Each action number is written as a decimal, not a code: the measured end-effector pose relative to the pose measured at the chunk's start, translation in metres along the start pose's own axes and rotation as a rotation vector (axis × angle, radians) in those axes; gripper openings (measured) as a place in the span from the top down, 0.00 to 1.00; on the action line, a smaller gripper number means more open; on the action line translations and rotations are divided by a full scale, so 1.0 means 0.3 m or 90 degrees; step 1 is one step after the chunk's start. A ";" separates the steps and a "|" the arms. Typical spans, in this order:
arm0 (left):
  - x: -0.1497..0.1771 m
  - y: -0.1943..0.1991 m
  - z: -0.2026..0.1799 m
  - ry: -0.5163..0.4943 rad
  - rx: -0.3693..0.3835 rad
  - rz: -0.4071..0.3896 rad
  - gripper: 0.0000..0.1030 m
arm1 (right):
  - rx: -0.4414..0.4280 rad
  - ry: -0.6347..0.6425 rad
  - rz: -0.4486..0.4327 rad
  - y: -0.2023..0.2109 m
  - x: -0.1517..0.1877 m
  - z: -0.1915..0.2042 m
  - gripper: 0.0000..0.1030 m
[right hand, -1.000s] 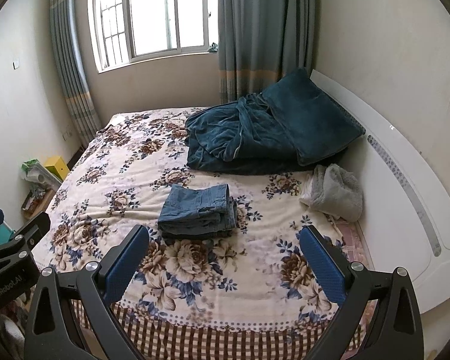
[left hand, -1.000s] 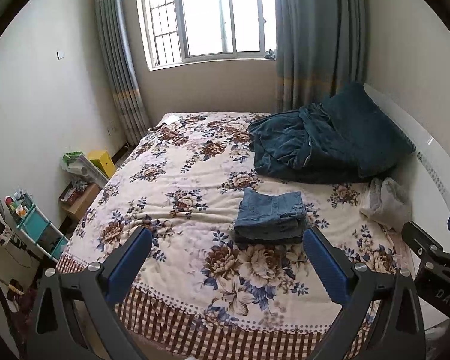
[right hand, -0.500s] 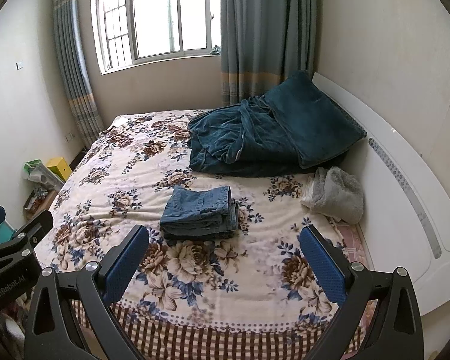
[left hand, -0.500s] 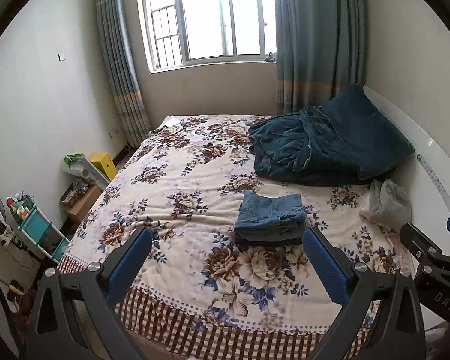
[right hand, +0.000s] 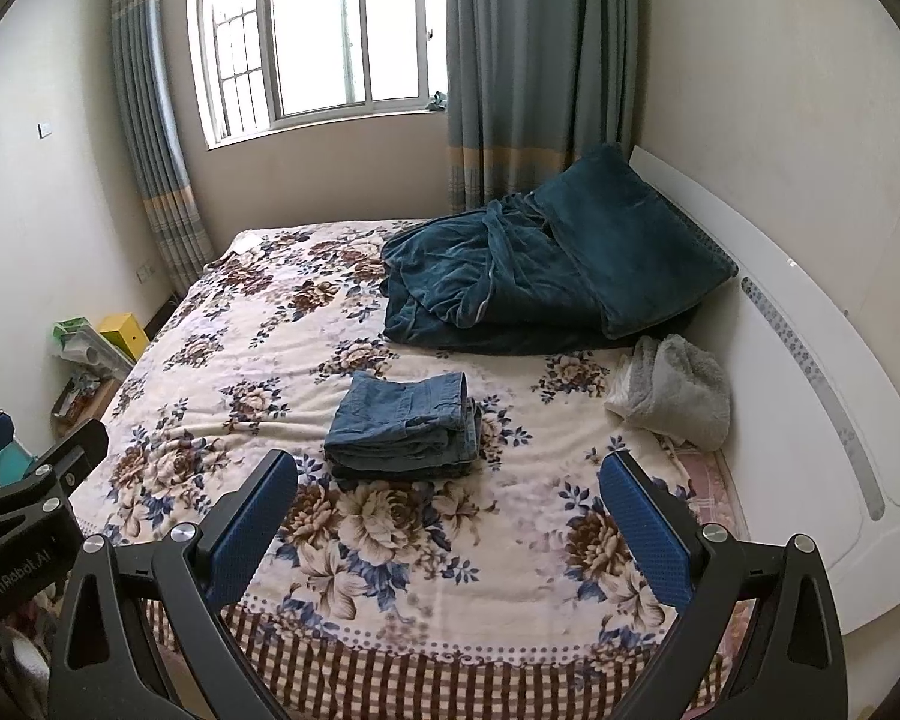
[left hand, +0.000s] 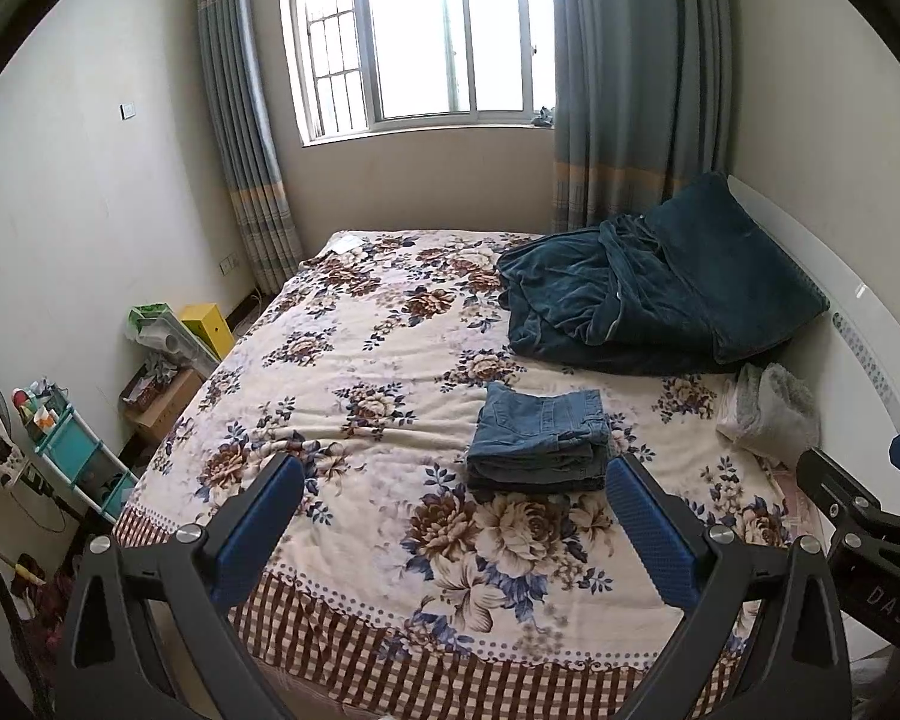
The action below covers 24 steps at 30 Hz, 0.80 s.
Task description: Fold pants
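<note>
Bright barred window point(left hand: 417, 39) at top centre, grey-blue striped curtains point(left hand: 627, 78) either side, plain cream walls point(left hand: 78, 198), floral-blanketed bed point(left hand: 360, 372) filling the middle, white curved headboard point(right hand: 810, 360) at right, cluttered teal shelf cart point(left hand: 69, 456) lower left

1. Left wrist view: from off the bed's point(left hand: 390, 360) near edge, facing the window point(left hand: 420, 36), well back.
2. Right wrist view: alongside, same facing; both share the whole bed point(right hand: 270, 372).

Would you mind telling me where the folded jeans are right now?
The folded jeans lie on the floral bedspread, centre-left in the right wrist view, nearer than the teal blanket, left of the grey towel.
</note>
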<state>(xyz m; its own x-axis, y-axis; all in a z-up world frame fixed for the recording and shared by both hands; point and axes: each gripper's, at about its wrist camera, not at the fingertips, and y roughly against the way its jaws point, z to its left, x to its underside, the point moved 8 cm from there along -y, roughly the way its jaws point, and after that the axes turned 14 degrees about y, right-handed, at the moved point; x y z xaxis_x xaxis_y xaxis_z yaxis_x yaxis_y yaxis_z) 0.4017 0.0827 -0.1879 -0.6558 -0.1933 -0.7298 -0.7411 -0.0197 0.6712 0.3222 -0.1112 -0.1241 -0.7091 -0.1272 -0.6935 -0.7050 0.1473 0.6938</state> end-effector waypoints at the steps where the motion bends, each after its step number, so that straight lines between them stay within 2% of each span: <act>1: -0.001 0.001 -0.001 0.001 0.001 0.000 0.00 | 0.000 0.000 0.000 -0.001 -0.006 0.000 0.00; 24: -0.011 0.027 -0.021 0.020 0.001 0.007 0.00 | -0.001 0.000 0.000 0.004 -0.001 0.003 0.00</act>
<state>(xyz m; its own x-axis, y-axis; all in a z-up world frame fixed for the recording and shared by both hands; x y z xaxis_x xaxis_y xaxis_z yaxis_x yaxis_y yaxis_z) 0.3988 0.0771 -0.1793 -0.6593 -0.2243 -0.7177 -0.7339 -0.0154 0.6791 0.3215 -0.1101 -0.1234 -0.7090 -0.1272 -0.6936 -0.7050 0.1463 0.6939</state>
